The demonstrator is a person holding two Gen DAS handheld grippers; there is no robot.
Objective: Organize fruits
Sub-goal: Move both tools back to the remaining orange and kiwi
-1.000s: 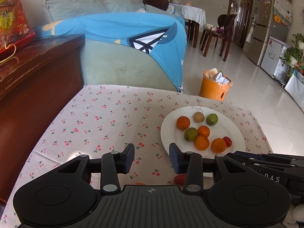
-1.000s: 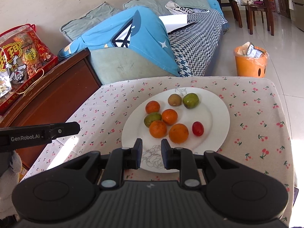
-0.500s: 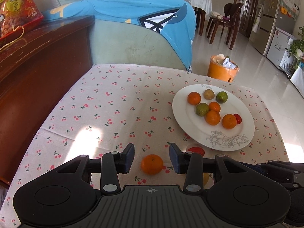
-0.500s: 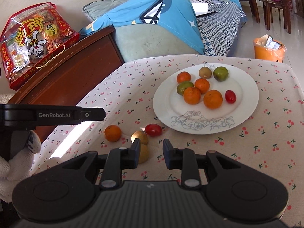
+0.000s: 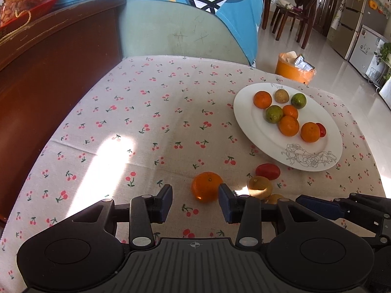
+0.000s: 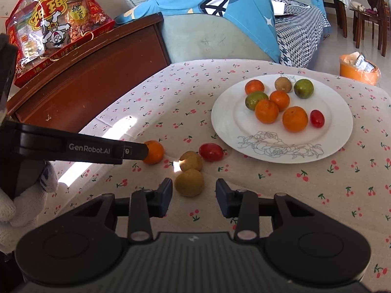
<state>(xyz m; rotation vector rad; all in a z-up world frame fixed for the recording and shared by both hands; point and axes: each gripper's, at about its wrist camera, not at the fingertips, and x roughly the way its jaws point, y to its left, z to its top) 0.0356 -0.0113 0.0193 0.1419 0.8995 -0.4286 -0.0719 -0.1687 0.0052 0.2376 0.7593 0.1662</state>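
Note:
A white plate (image 5: pixel 256 131) (image 6: pixel 281 151) on the cherry-print cloth holds several oranges, green fruits, a brown one and a red tomato. Near the plate's front, loose on the cloth, lie an orange (image 5: pixel 207 186) (image 6: pixel 152 151), a red tomato (image 5: pixel 268 171) (image 6: pixel 211 151) and two brownish-yellow fruits (image 6: pixel 191 161) (image 6: pixel 189 182). My left gripper (image 5: pixel 195 204) is open, and the orange sits just ahead between its tips, close to the right pad but apart from it. My right gripper (image 6: pixel 194 195) has its jaws opening. The nearer brown fruit lies by its left fingertip, not pressed.
A dark wooden cabinet (image 6: pixel 97 73) with a red snack bag (image 6: pixel 53 26) flanks the table's left. A sofa under a blue cloth (image 5: pixel 195 5) stands behind. An orange bin (image 5: pixel 294 69) sits on the floor at the far right. A white-gloved hand (image 6: pixel 22 200) holds the left gripper.
Both grippers have dipped toward the loose fruit before the plate. The orange now lies between the left tips. The right jaws have spread wider, and the nearer brown fruit sits at their front.

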